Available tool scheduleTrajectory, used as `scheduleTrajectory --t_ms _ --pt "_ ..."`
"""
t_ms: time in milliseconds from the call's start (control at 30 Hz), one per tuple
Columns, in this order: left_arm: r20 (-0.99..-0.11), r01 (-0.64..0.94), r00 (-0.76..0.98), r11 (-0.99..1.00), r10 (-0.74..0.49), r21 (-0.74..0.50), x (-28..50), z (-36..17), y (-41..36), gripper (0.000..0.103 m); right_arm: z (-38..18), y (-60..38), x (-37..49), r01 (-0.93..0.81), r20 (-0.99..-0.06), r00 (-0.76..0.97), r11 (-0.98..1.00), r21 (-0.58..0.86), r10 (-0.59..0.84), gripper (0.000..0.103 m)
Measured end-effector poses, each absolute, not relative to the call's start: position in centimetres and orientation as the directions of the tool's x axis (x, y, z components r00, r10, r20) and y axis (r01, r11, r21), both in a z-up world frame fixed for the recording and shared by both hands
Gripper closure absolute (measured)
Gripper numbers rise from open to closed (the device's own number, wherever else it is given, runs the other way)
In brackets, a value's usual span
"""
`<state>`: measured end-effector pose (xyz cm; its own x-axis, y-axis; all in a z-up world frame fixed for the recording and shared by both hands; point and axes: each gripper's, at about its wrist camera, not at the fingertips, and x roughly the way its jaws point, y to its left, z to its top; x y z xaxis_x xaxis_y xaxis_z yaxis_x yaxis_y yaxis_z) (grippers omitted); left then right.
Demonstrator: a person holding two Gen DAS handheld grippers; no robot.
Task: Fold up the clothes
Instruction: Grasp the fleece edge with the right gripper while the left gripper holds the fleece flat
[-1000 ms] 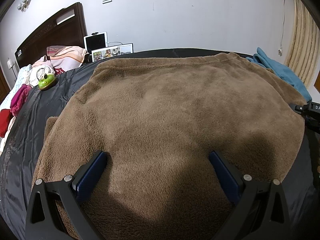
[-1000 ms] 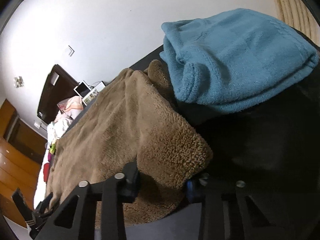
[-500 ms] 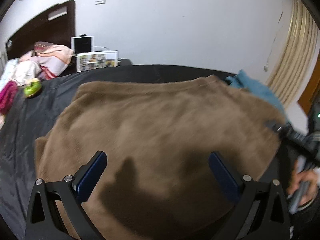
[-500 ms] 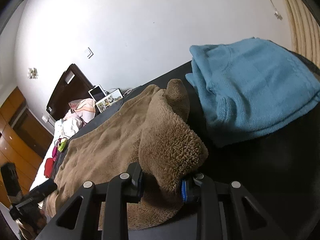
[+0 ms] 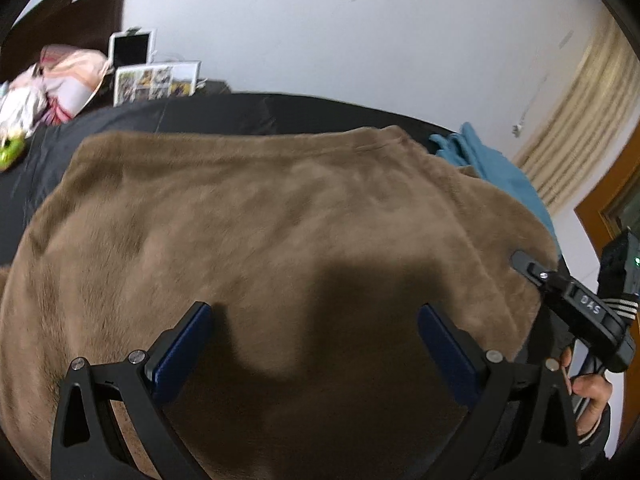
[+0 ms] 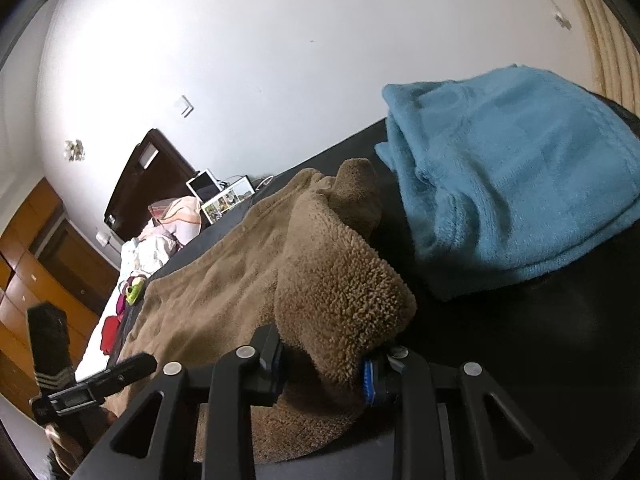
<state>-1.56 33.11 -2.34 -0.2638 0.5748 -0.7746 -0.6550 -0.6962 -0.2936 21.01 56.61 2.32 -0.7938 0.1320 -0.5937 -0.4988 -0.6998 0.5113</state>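
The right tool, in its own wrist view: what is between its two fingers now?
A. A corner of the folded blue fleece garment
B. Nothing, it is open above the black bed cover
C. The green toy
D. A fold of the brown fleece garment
D: the right tool is shut on a raised fold of the brown fleece garment, while the folded blue fleece garment lies apart, farther back.

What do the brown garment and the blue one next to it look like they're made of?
The brown garment looks like thick fleece: smooth short pile outside, curly sherpa-like nap on the turned-up corner pinched in the right gripper. The blue garment looks like softer plush fleece, matte, with fine even pile and rounded folds. Fibre content can't be told from here.
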Motion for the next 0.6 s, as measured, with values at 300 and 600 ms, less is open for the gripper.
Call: scheduleTrajectory --t_ms 300,600 --pt "-0.759 -0.671 -0.256 -0.675 0.598 -0.305 -1.8 -3.3 31.7 0.001 0.3 58.0 20.8 -0.572 -0.641 -0.754 -0.625 0.532 0.144 0.048" --pt "-0.747 -0.676 -0.234 -0.657 0.622 -0.335 -2.2 -3.2 30.9 0.001 -0.9 58.5 19.8 -0.544 -0.615 -0.783 -0.585 0.602 0.095 0.049"
